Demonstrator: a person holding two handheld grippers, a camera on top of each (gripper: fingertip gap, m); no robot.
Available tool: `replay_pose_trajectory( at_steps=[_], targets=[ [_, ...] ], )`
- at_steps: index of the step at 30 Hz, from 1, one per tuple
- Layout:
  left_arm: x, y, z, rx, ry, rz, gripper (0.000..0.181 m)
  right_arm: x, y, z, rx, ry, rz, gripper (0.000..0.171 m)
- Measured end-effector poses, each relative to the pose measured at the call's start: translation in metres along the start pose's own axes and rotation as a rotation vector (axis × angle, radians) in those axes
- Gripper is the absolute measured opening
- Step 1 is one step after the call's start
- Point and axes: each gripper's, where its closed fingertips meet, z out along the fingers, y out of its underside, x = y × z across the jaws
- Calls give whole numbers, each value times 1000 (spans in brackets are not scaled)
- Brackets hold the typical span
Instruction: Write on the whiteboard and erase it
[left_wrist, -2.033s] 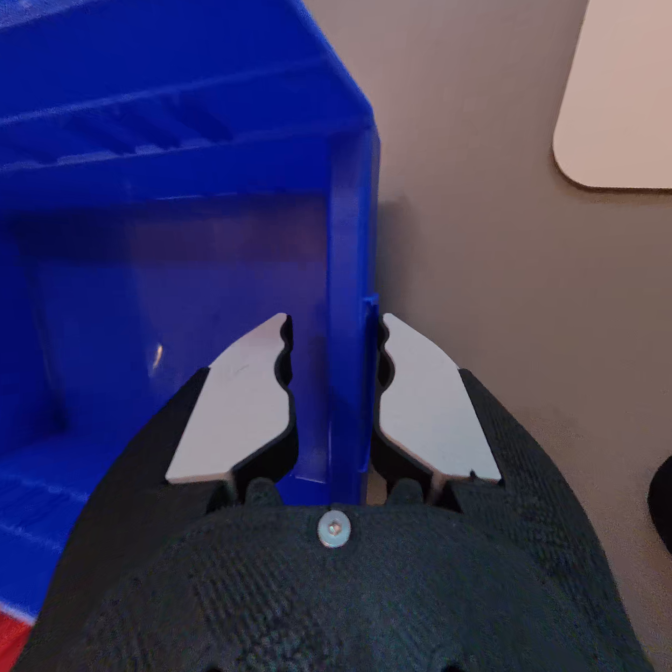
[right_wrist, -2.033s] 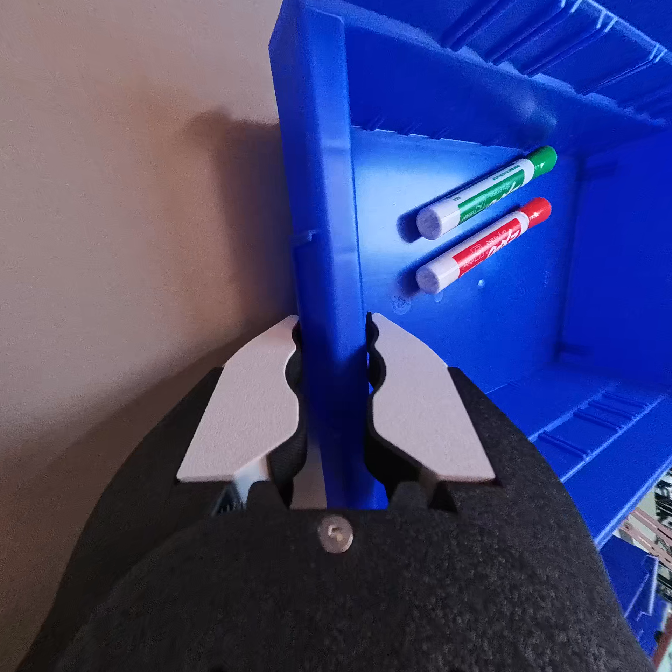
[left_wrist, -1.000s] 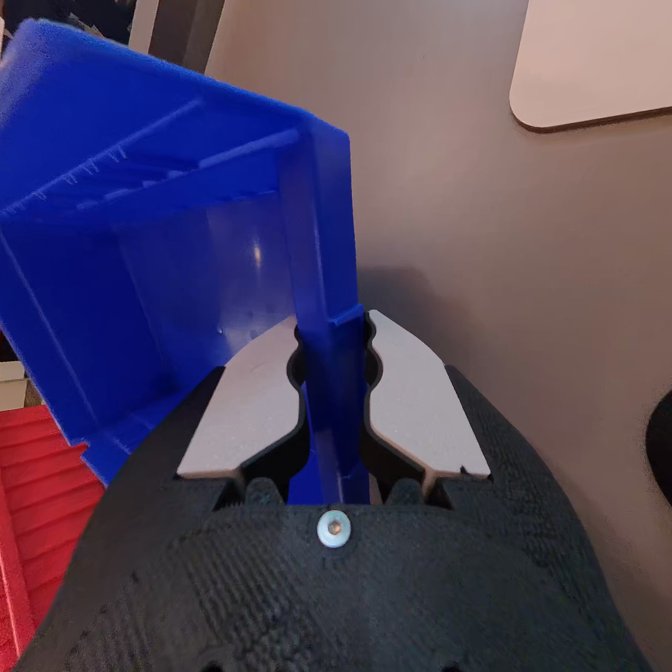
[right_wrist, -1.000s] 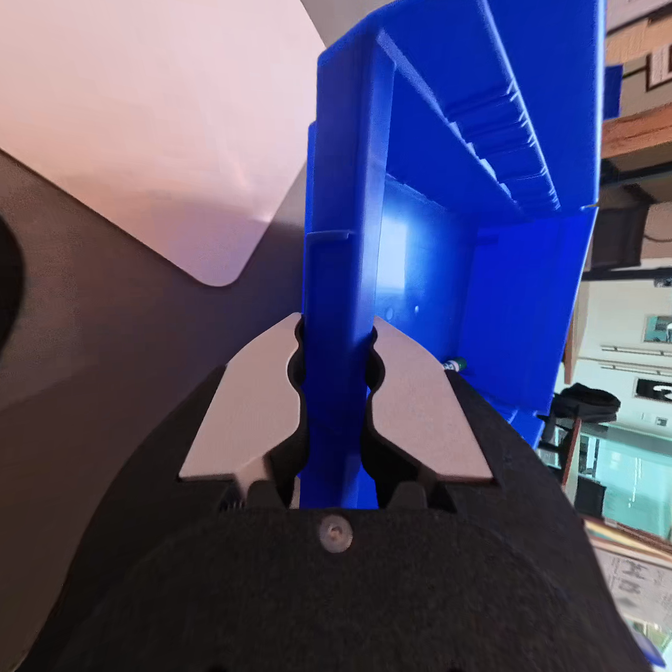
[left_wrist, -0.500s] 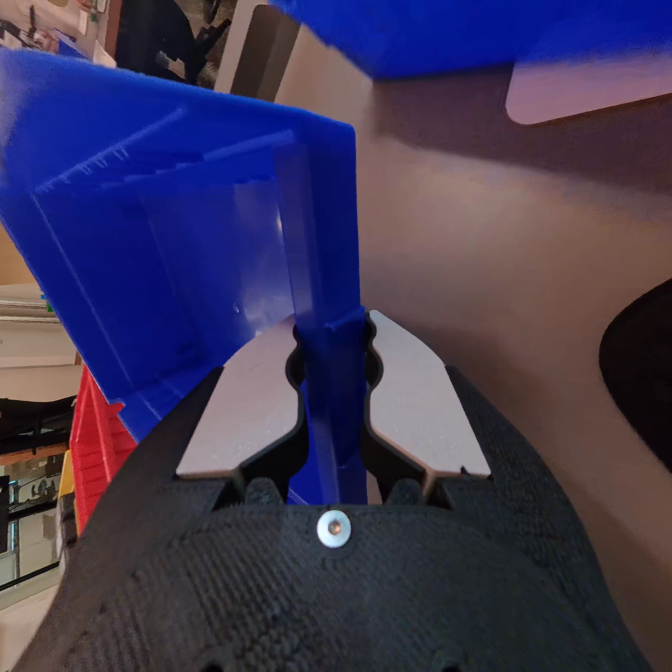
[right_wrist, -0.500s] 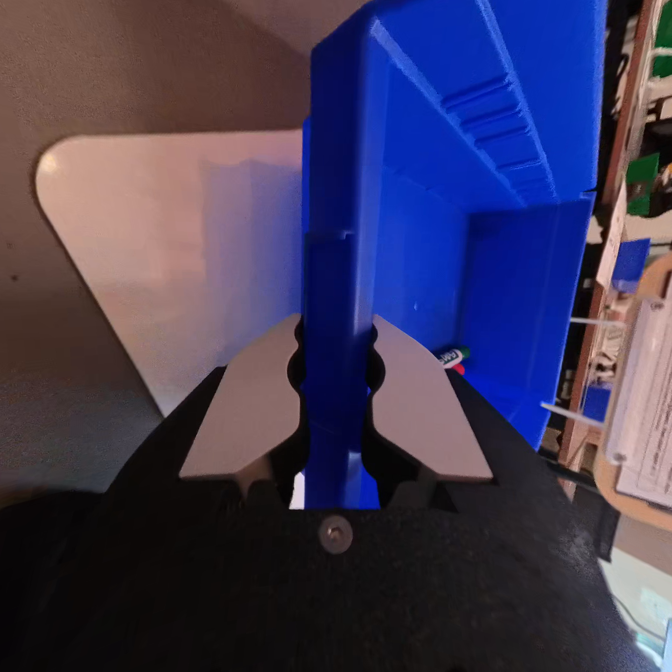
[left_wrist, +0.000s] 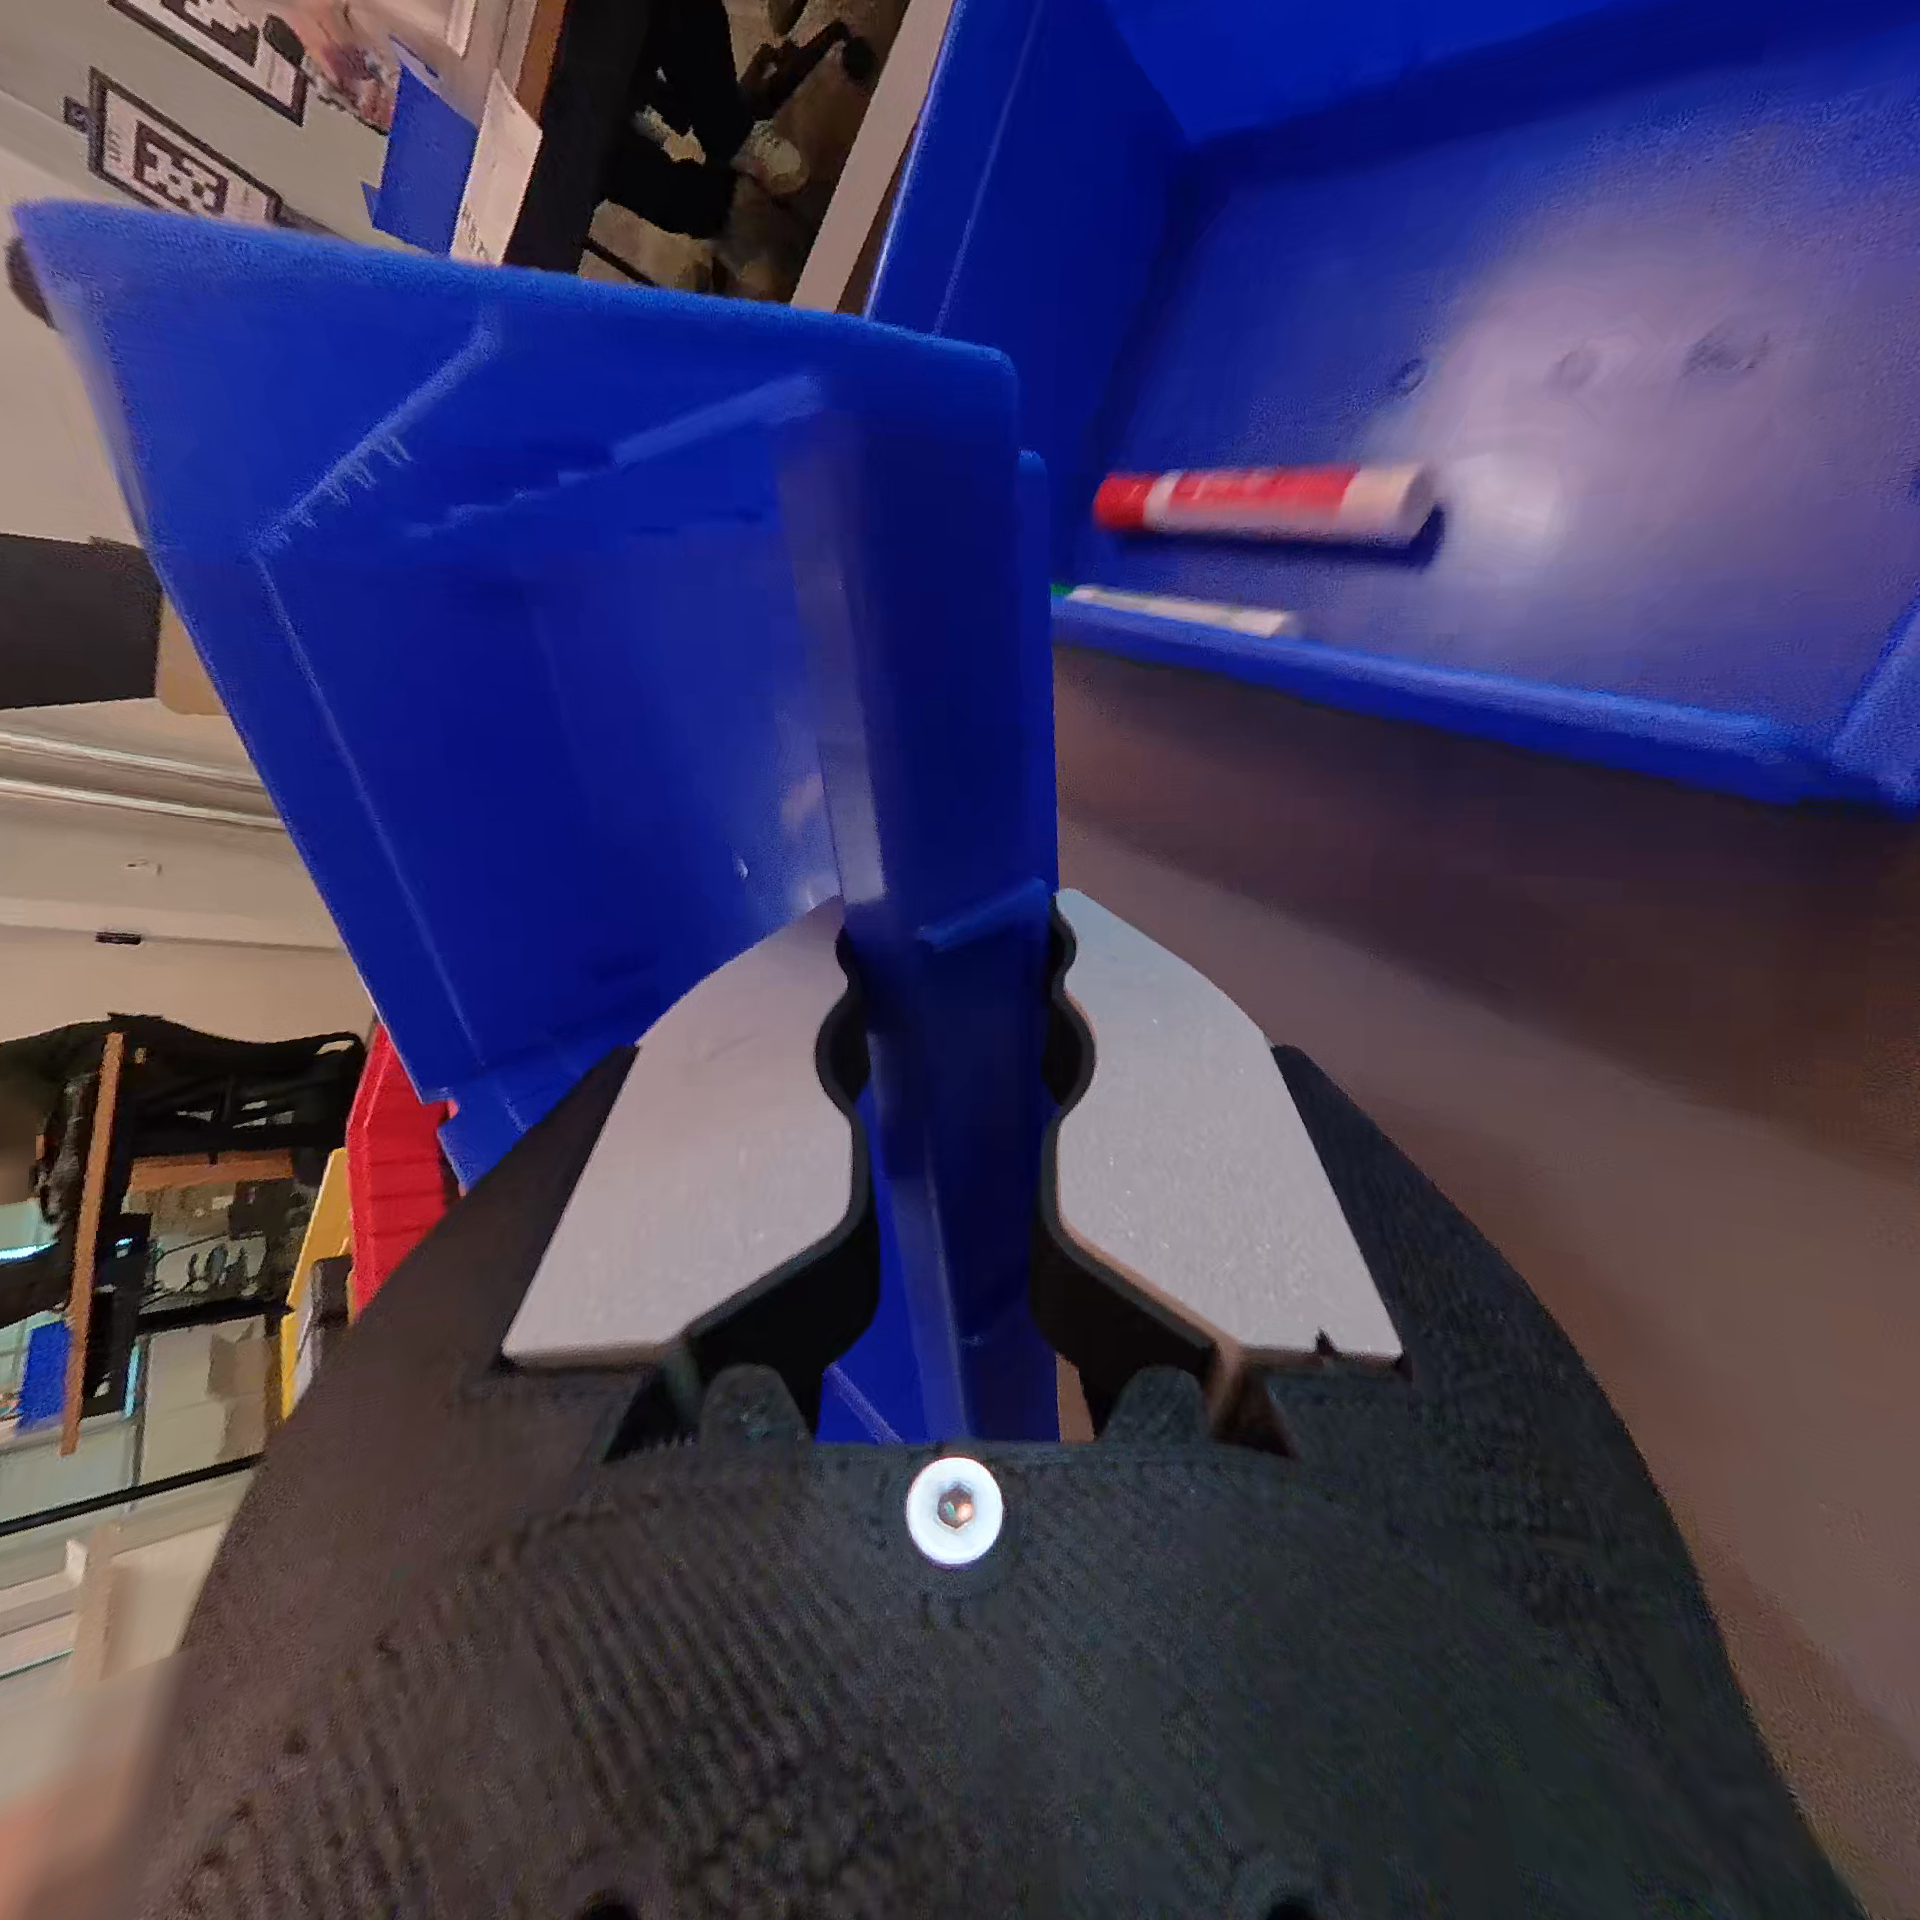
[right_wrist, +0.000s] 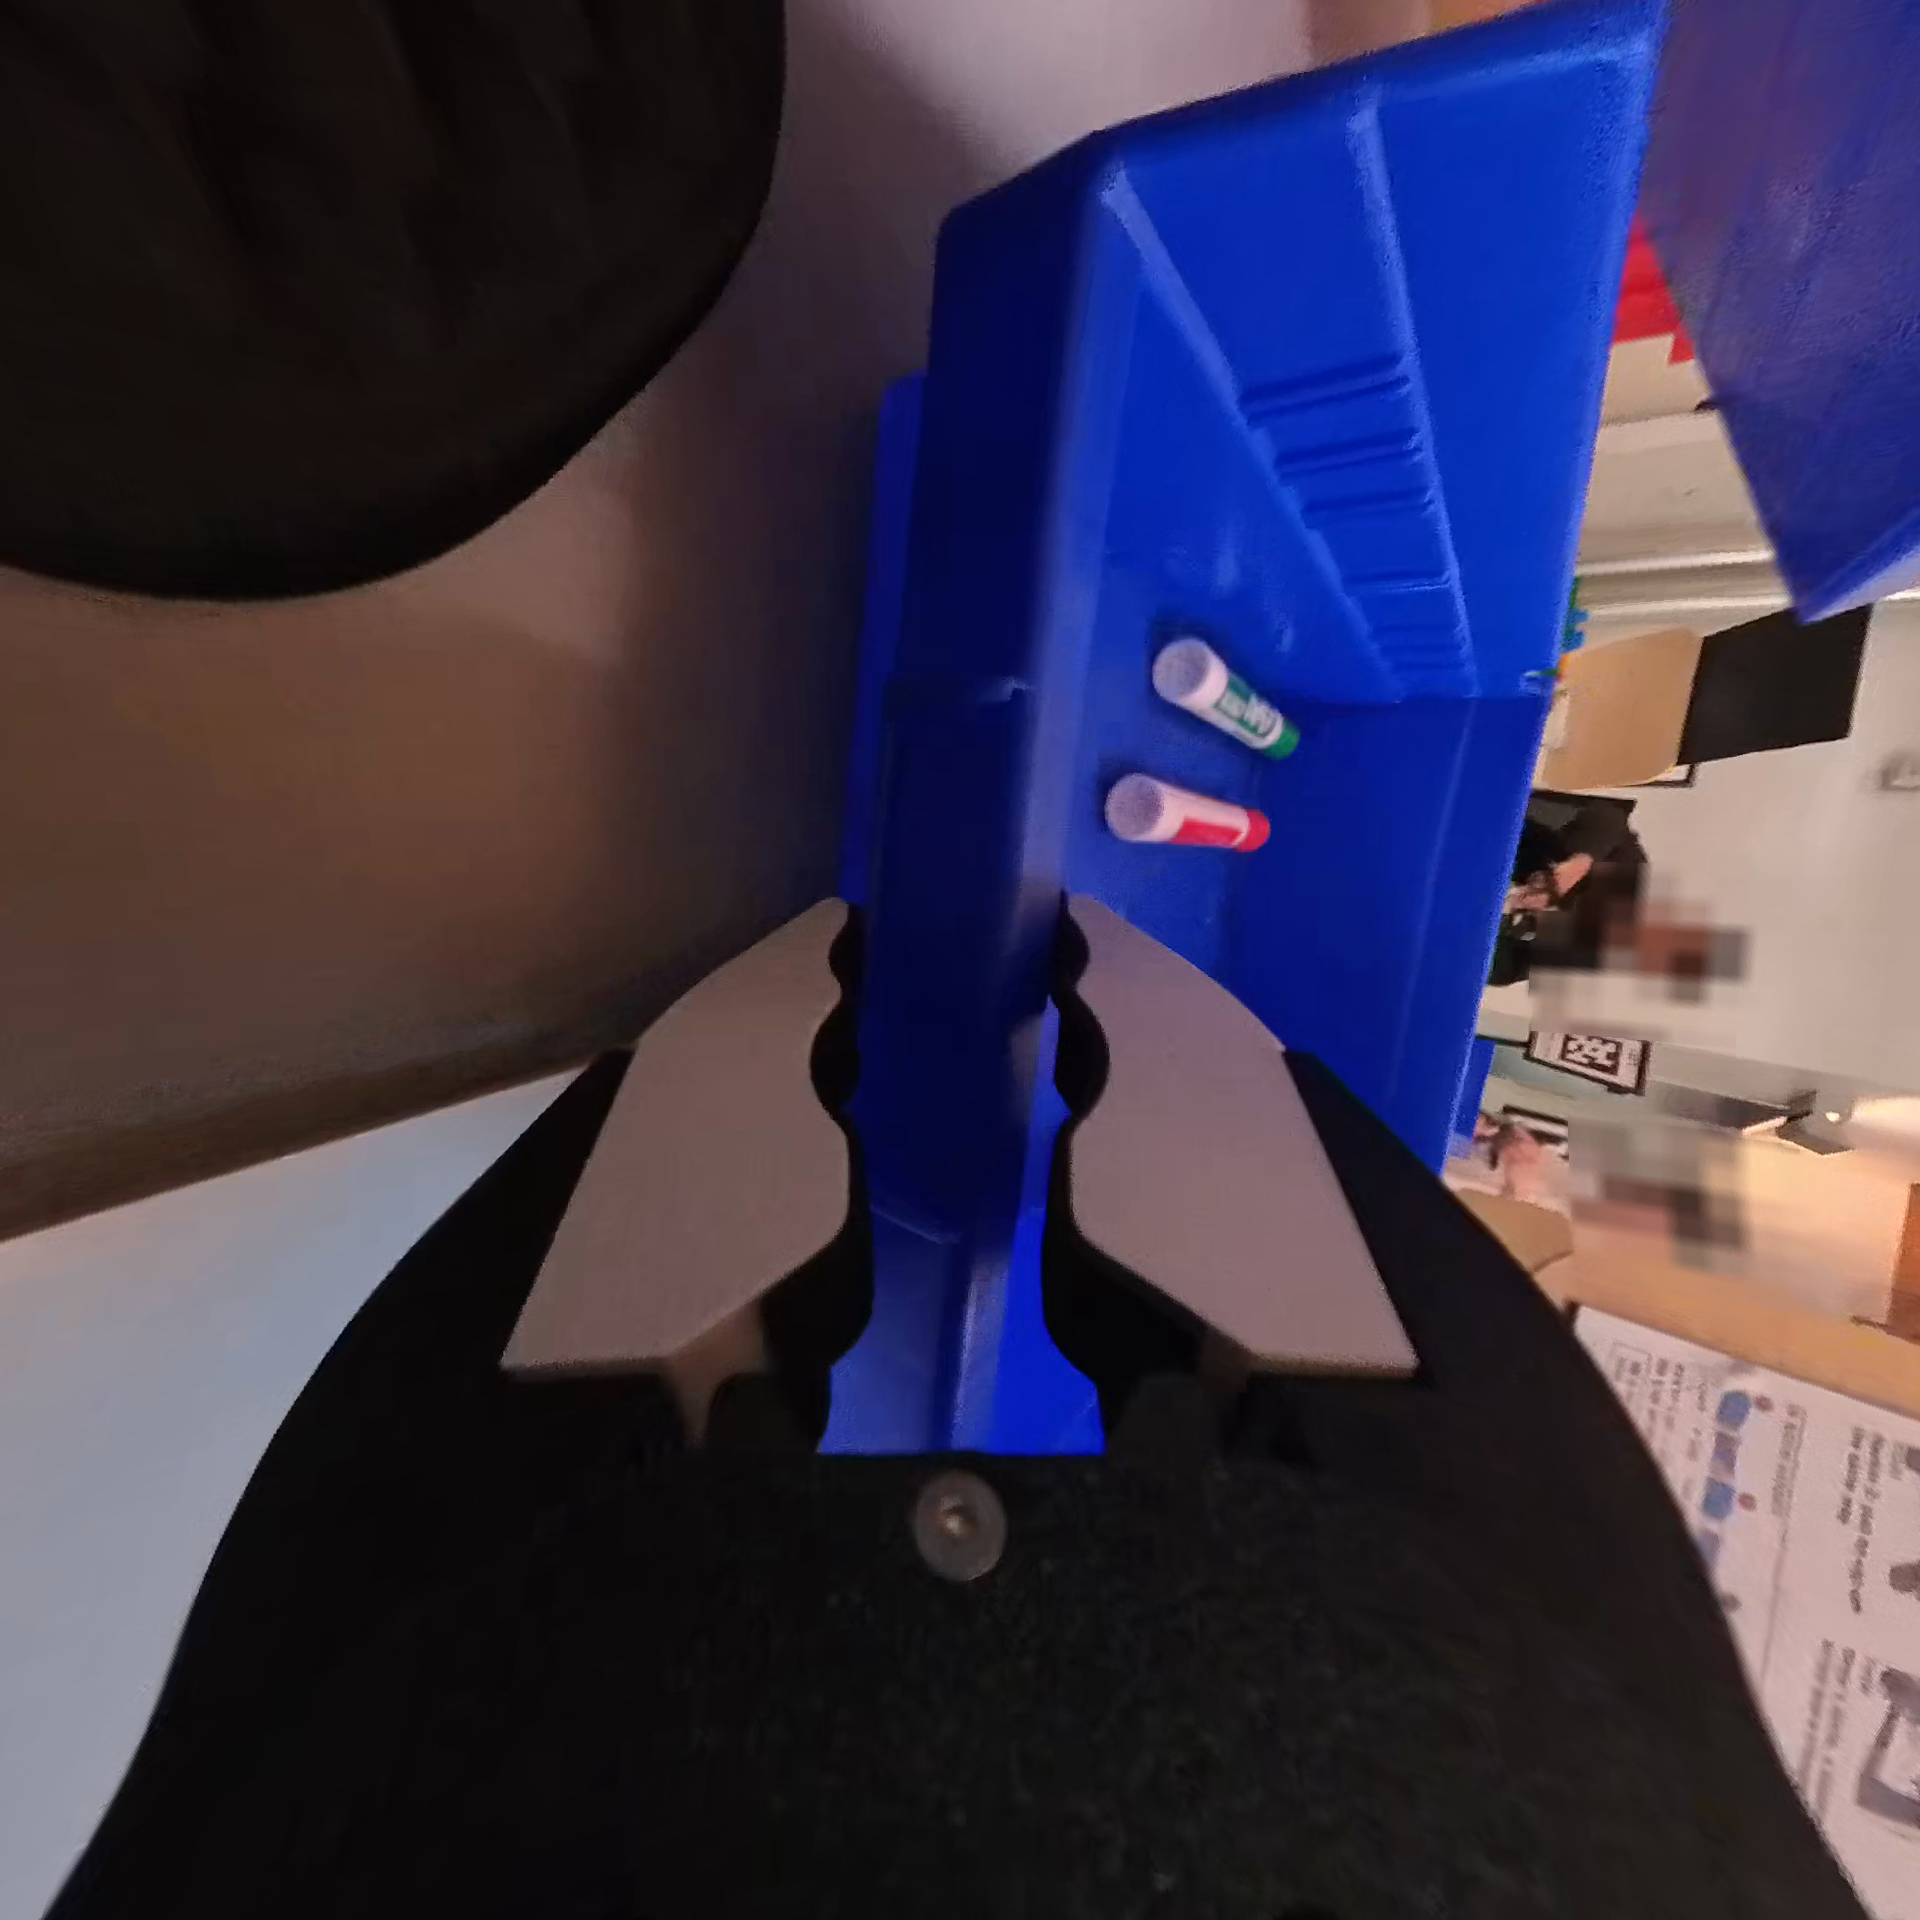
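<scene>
My left gripper (left_wrist: 951, 925) is shut on the side wall of an empty blue bin (left_wrist: 540, 665), held tilted off the table. My right gripper (right_wrist: 956, 914) is shut on the side wall of a second blue bin (right_wrist: 1351, 935), also tilted. A green marker (right_wrist: 1226, 698) and a red marker (right_wrist: 1190, 816) lie inside this bin. The second bin (left_wrist: 1558, 260) also shows in the left wrist view at the upper right, with the red marker (left_wrist: 1262, 499) and green marker (left_wrist: 1174, 611) in it. The whiteboard (right_wrist: 208, 1351) lies at the lower left of the right wrist view.
A brown table (left_wrist: 1455, 1039) lies under both bins. A large black rounded object (right_wrist: 312, 260) fills the upper left of the right wrist view. A red bin (left_wrist: 400, 1164) and a yellow bin (left_wrist: 317, 1236) sit behind the left bin. Shelves and posters are beyond. One gripper's finger ends stand about 25 cm off the other's.
Both grippers have swung and tilted with their bins, bringing the bins close together. The two markers have slid into full view. The whiteboard has left the left wrist view.
</scene>
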Motion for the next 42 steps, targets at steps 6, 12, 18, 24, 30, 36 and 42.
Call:
replay_pose_trajectory(
  at_steps=[6, 12, 18, 24, 30, 36, 42],
  targets=[
    [5, -16, 4, -3, 22, 33, 32, 15, -16, -2, 242, 68, -5, 32],
    [22, -51, -2, 54, 68, 84, 32, 17, -2, -72, 390, -44, 389, 31],
    [45, -116, -15, 125, 82, 214, 32, 8, 92, -136, 343, 6, 802, 35],
    [85, -211, -25, 267, 165, 326, 32, -43, 173, -189, 230, 79, 1060, 43],
    [141, -313, -22, 394, 263, 415, 32, -70, 214, -256, 221, 277, 1191, 44],
    [227, -388, 3, 459, 442, 432, 31, -82, 241, -318, 235, 482, 1244, 42],
    [301, -426, 59, 437, 480, 560, 31, -98, 261, -340, 252, 557, 1312, 41]
  ],
)
